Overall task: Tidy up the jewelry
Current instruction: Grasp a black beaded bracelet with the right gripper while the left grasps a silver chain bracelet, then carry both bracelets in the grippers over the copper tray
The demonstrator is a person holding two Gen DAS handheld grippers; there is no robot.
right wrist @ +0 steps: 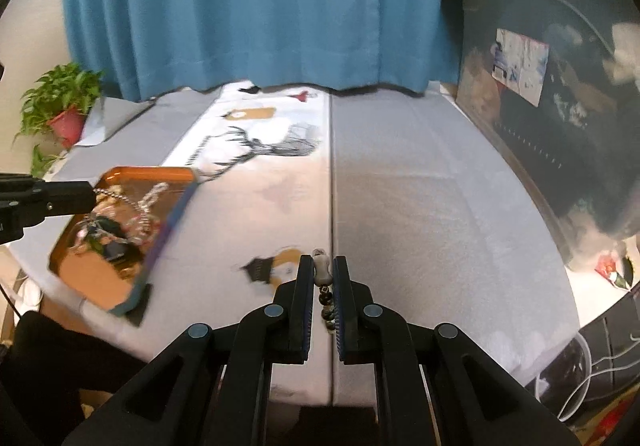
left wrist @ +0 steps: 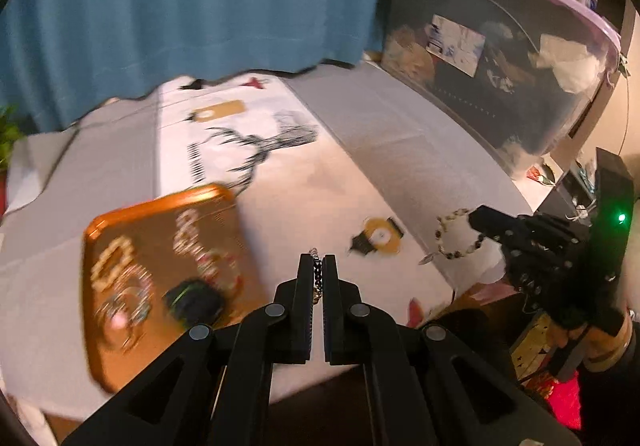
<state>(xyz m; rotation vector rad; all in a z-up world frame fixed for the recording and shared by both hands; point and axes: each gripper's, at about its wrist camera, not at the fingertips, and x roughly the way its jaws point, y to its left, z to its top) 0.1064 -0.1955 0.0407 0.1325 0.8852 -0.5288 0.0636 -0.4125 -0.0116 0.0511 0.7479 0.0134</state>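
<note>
An orange tray (left wrist: 120,350) lies on the table at the left and holds several bracelets and rings. It also shows in the right wrist view (right wrist: 92,274). My left gripper (left wrist: 318,262) is shut on a thin beaded chain (left wrist: 317,274), just right of the tray. In the right wrist view the left gripper (right wrist: 90,198) hangs a silver chain (right wrist: 136,206) over the tray. My right gripper (right wrist: 323,264) is shut on a beaded bracelet (right wrist: 323,274). In the left wrist view the bracelet (left wrist: 456,234) hangs as a loop from the right gripper (left wrist: 476,222) above the table's right edge.
A white cloth (right wrist: 420,186) with a deer print covers the table. A blue curtain (right wrist: 260,6) hangs behind it. A big clear storage bin (right wrist: 560,106) with a purple lid stands at the right. A potted plant (right wrist: 64,102) stands at the far left.
</note>
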